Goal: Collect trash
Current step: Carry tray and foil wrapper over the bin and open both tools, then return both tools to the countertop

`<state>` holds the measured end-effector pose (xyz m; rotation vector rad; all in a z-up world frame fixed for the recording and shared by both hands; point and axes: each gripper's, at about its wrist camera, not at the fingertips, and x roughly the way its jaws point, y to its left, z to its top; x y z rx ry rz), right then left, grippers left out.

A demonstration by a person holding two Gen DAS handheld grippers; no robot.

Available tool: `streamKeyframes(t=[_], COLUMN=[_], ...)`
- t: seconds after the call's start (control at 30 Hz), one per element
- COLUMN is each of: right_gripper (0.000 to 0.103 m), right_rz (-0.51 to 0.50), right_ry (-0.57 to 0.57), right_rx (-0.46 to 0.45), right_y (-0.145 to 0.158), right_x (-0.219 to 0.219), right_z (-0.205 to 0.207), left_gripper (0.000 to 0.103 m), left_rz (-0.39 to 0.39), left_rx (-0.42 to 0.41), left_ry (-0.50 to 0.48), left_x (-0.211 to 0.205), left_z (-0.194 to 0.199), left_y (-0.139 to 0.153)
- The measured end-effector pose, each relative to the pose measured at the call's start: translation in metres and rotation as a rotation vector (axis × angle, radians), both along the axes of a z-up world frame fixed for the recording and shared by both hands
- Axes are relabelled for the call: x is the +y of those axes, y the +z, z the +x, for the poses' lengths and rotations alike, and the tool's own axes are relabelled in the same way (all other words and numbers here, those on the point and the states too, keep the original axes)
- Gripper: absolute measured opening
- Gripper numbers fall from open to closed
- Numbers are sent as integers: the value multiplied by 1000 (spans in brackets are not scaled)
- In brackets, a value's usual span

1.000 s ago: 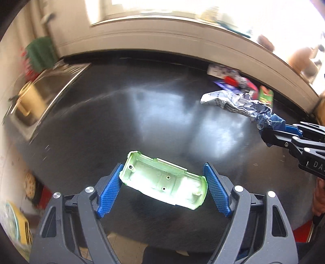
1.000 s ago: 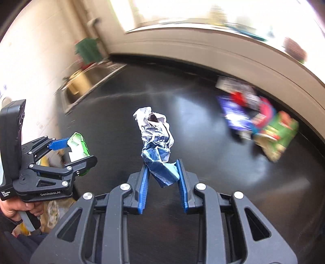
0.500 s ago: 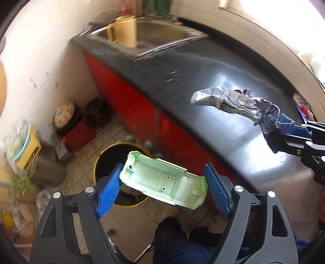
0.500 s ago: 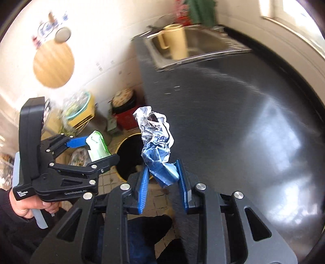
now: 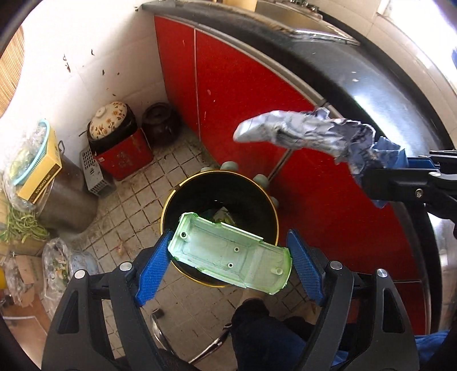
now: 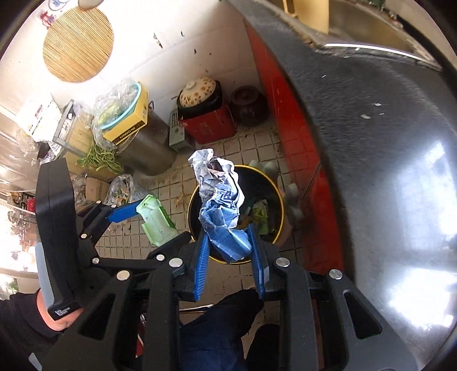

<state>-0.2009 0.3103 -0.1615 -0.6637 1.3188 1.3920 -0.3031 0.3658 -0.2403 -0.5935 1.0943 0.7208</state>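
Tiled floor [image 5: 137,217]: black bin [image 5: 257,197] open below; left gripper [image 5: 230,261] clamps green tray [image 5: 228,254], right gripper [image 6: 228,251] clamps crumpled wrapper [image 6: 220,199].

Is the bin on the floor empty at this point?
No. In the right wrist view, the black bin already holds trash, including a green wrapper lying inside it.

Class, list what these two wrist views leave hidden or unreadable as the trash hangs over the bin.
- Trash bin contents: left wrist view, covered by the green plastic shell.
- Wrapper print: right wrist view, too crumpled to read.
- Sink: both views, cut off at the top edge.
- Left gripper and right gripper bodies: cropped at the bottom.
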Motion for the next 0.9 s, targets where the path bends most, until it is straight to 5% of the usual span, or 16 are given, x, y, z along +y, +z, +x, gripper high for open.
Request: streamKeyframes(t=[0.53, 0.67, 0.9], right_gripper=[29, 58, 65], right_rz=[-36, -24, 39], right_ry=[24, 27, -13], right_rx=[-38, -40, -36], right_y=[-12, -8, 21], right_x=[35, 37, 17], right_z=[-9, -7, 13], left_gripper=[78, 79, 93], left_rz=[-26, -41, -18], left_rx=[-37, -18, 2], left_ry=[-2, -11, -14], left_x=[16, 18, 18], left_z=[1, 3, 6], left_y=[-15, -21, -20])
